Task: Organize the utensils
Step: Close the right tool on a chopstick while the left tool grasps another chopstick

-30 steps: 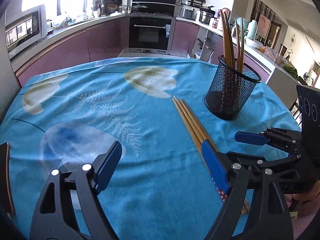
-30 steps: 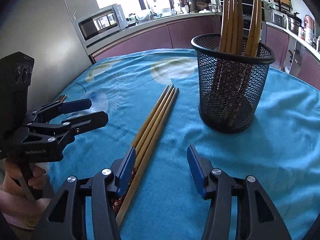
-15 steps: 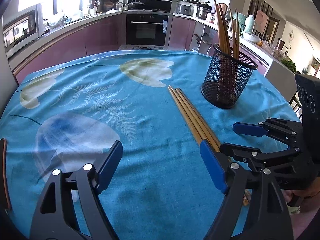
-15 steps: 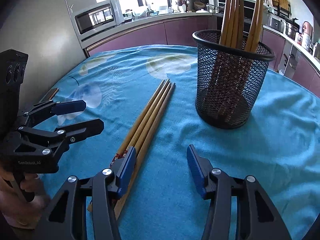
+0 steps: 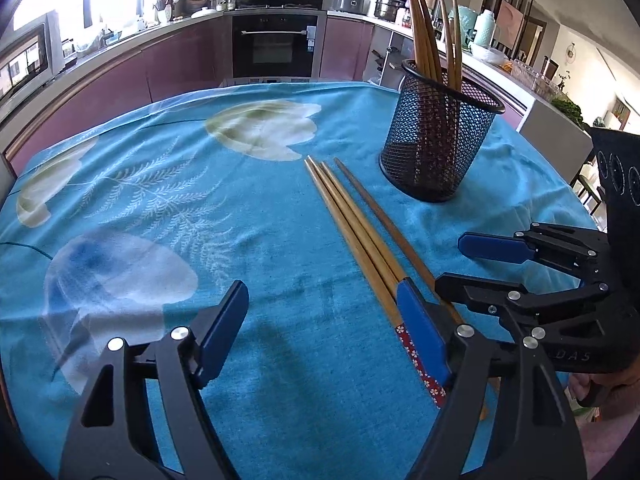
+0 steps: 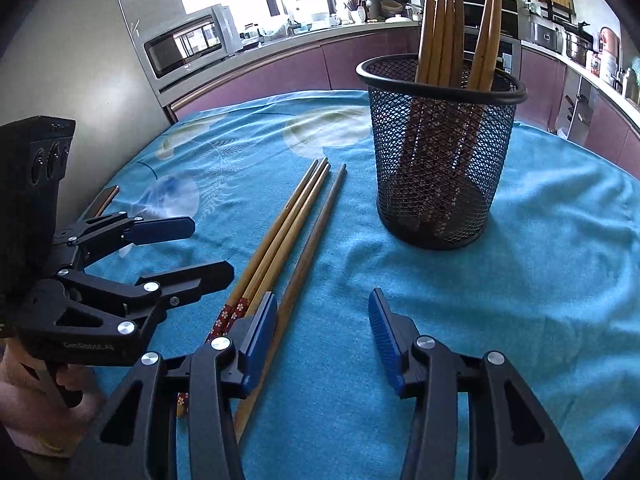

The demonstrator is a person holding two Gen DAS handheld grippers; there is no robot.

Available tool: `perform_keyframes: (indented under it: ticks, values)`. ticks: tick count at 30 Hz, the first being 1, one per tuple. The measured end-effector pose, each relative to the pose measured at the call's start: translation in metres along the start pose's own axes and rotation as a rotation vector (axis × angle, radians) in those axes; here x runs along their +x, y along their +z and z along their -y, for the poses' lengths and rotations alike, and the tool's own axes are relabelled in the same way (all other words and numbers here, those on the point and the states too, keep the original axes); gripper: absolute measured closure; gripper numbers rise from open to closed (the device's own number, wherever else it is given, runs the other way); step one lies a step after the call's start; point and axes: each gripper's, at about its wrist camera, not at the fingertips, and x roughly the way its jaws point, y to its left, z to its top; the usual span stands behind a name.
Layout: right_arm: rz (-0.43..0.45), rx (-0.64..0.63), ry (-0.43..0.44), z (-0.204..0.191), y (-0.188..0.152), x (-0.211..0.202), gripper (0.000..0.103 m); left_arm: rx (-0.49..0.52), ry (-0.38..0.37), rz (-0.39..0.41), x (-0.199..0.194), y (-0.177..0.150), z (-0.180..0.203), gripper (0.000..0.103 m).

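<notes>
From my left claw I look down its two black fingers with blue pads, and they stand wide apart with nothing between them. Just ahead of its right-hand pad lie the loose wooden chopsticks, long tan sticks stretched flat on the blue floral tablecloth and running away from me toward the far middle. Three of them lie pressed side by side; a fourth, darker one sits a little apart on the side nearer my other claw. Their near ends carry a red flowered pattern, and they pass under that right-hand pad, though I cannot tell from here whether the pad touches them.

My right claw is also spread wide and holds nothing. The same chopsticks lie ahead and to its left, their near ends slipping beneath its left pad. Ahead and slightly to the right of this claw stands the black wire-mesh cylindrical holder, upright on the cloth, with several more wooden chopsticks standing in it, tips up and leaning against its rim. The holder is near the far ends of the lying sticks but apart from them.

Each claw shows in the other's camera, side by side, both low over the cloth.
</notes>
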Motion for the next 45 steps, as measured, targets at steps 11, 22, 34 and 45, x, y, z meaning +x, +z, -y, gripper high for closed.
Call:
perform_keyframes:
  ticks: [11,22,34,45]
  values:
    - [0.000,-0.006,0.005,0.002,0.000,-0.001,0.058,0.028,0.008,-0.027,0.011,0.002,0.006,0.042]
    - [-0.003,-0.022,-0.018,-0.002,0.004,0.002,0.058,0.001,0.011,-0.034,0.008,0.000,-0.001,0.064]
    - [-0.017,-0.056,-0.053,-0.011,0.020,0.019,0.071,-0.029,0.012,-0.038,0.014,0.007,-0.007,0.086]
    - [-0.007,0.024,0.000,-0.001,0.017,0.014,0.095,-0.066,0.003,-0.036,0.012,0.005,-0.010,0.095]
